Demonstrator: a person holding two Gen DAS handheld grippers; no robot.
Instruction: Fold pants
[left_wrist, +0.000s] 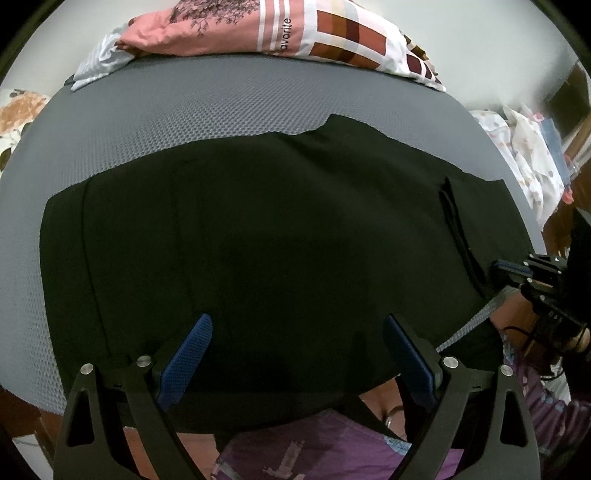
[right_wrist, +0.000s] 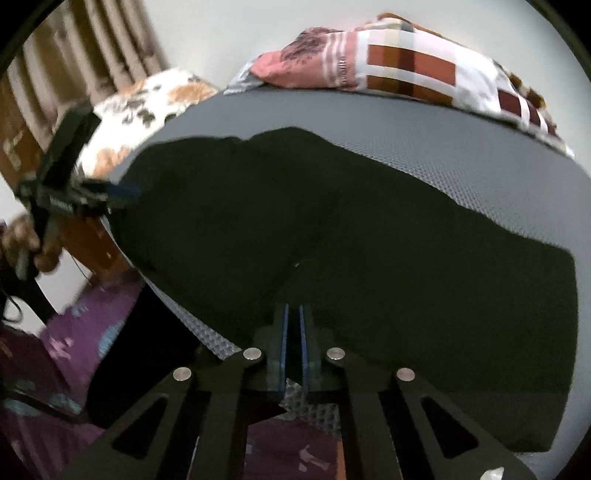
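Observation:
Black pants (left_wrist: 277, 229) lie spread flat across a grey mesh mattress (left_wrist: 184, 110). My left gripper (left_wrist: 297, 319) hovers open over their near edge, blue pads wide apart with only cloth beneath. At the pants' right end sits my right gripper (left_wrist: 500, 266). In the right wrist view that right gripper (right_wrist: 293, 308) is shut, its blue pads pinching the near edge of the pants (right_wrist: 332, 221). The left gripper (right_wrist: 125, 194) shows there at the far left end of the garment, held by a hand (right_wrist: 22, 240).
A pink and brown patterned pillow (left_wrist: 295, 33) lies along the mattress's far edge. A floral cloth (right_wrist: 147, 99) lies off the left end, and a curtain (right_wrist: 92, 48) hangs behind. The person's purple clothing (left_wrist: 314, 450) is against the near edge.

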